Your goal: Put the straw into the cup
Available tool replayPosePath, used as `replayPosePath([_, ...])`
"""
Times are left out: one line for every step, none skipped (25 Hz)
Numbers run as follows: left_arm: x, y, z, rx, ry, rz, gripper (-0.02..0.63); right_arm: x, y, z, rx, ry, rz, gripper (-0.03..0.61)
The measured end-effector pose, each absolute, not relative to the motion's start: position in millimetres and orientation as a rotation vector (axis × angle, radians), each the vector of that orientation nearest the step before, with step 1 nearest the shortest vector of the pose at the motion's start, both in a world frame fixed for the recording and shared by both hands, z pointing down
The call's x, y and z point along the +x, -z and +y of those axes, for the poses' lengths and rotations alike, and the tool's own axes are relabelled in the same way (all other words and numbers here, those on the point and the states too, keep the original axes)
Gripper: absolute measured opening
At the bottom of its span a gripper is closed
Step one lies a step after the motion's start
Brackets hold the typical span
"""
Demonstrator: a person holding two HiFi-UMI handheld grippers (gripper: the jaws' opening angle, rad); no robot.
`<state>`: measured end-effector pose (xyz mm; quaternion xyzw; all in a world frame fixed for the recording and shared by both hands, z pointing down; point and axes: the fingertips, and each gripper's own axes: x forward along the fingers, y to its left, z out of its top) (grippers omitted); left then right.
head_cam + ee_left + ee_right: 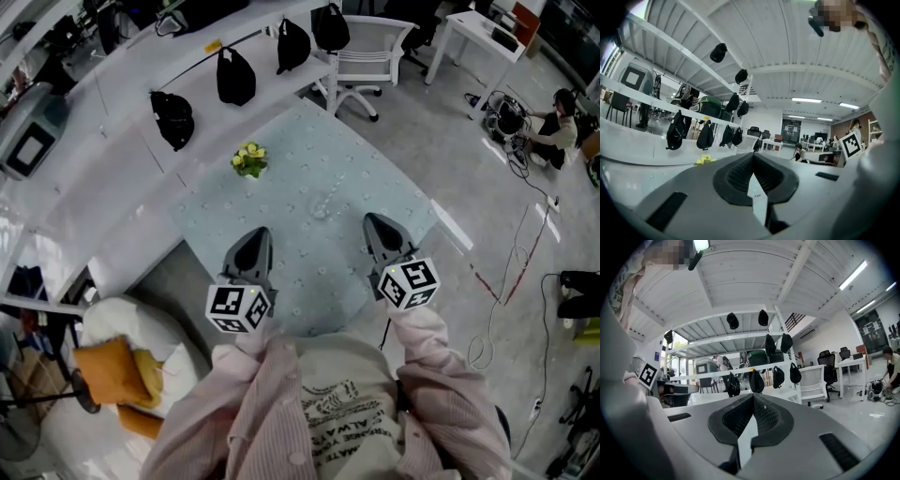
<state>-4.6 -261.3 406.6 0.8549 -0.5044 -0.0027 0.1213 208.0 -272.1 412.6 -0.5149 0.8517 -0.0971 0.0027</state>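
Two grippers are held side by side over the near edge of the table (398, 192). The left gripper (255, 236) and the right gripper (376, 225) both point toward the far edge, each with its jaws pressed together and nothing between them. Ahead of them, near the middle of the table, stands a faint clear shape that I take for the cup (322, 206). It lies between the two lines of reach, a little nearer the right gripper, with a small yellow flower bunch (249, 159) further off toward the far left edge. A pale streak slanting up from the cup may be the straw, but it is too faint to tell whether the straw stands inside it or lies elsewhere.
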Motion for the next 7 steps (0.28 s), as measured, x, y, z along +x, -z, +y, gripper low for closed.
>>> replayPosePath([-4.5, -406.7, -262.1, 2.496, 0.006, -1.475, 0.0, 209.3, -412.8, -272.7, -1.617, 0.305, 2.669, 0.0])
replayPosePath([-4.4, -406.8, -262.7, 2.494, 0.004, -1.478, 0.0, 210.6, -412.9, -273.2, -1.618, 0.305, 2.668, 0.0])
replayPosePath([-4.1, -406.8, -263.1, 2.493, 0.003, -1.481, 0.0, 211.9, -413.2, -273.4, -1.619, 0.306, 2.666, 0.0])
replayPosePath([-3.7, -406.7, -263.4, 2.492, 0.003, -1.484, 0.0, 213.3, -413.4, -273.5, -1.62, 0.307, 2.665, 0.0])
replayPosePath([-3.1, -406.6, -263.6, 2.492, 0.003, -1.486, 0.0, 214.8, -413.5, -273.5, -1.621, 0.307, 2.664, 0.0])
replayPosePath([-2.4, -406.5, -263.9, 2.492, 0.002, -1.488, 0.0, 216.2, -413.6, -273.5, -1.623, 0.306, 2.663, 0.0])
replayPosePath([-1.7, -406.4, -264.1, 2.492, 0.002, -1.489, 0.0, 217.7, -413.7, -273.5, -1.625, 0.305, 2.661, 0.0])
